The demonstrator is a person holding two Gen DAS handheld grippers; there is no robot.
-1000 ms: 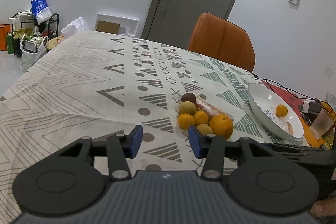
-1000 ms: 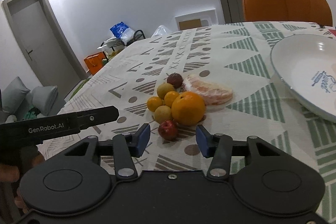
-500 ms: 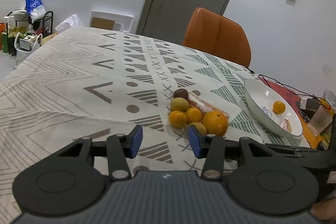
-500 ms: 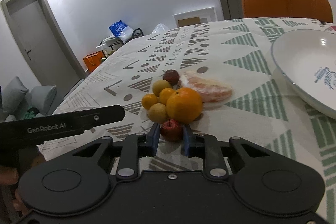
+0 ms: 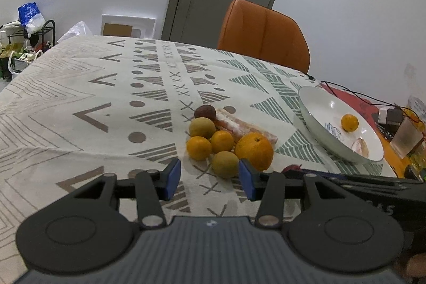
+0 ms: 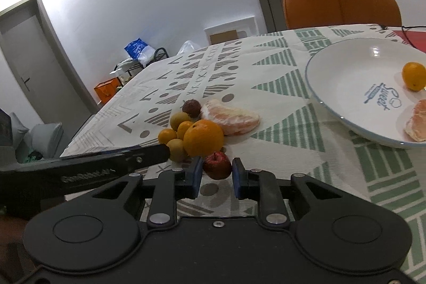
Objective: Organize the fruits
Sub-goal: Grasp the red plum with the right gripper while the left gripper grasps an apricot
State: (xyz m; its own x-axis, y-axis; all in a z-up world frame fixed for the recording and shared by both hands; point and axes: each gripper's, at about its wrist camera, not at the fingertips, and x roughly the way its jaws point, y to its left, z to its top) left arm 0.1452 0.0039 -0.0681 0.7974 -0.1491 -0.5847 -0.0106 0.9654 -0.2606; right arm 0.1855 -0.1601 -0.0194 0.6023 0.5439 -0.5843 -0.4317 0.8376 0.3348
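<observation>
Right gripper (image 6: pixel 215 175) is clamped on the red fruit (image 6: pixel 217 165) at the near edge of the pile. Lift straight up before swinging to the bowl (image 6: pixel 346 71), or it nudges the orange (image 6: pixel 203 137) (touching it). Left gripper (image 5: pixel 210 177) half-open, empty.

Fruit pile (image 5: pixel 226 140) lies on table (image 5: pixel 80 97), left of bowl (image 5: pixel 314 121).

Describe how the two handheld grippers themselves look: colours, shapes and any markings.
Both are alike. The left gripper has a black body with two round discs, a grey ribbed panel in the middle, silver screws, and two black fingers tipped with blue pads. The right gripper has the same black discs, silver screws and blue pads. White lettering runs along the side of the left one, blurred here.
</observation>
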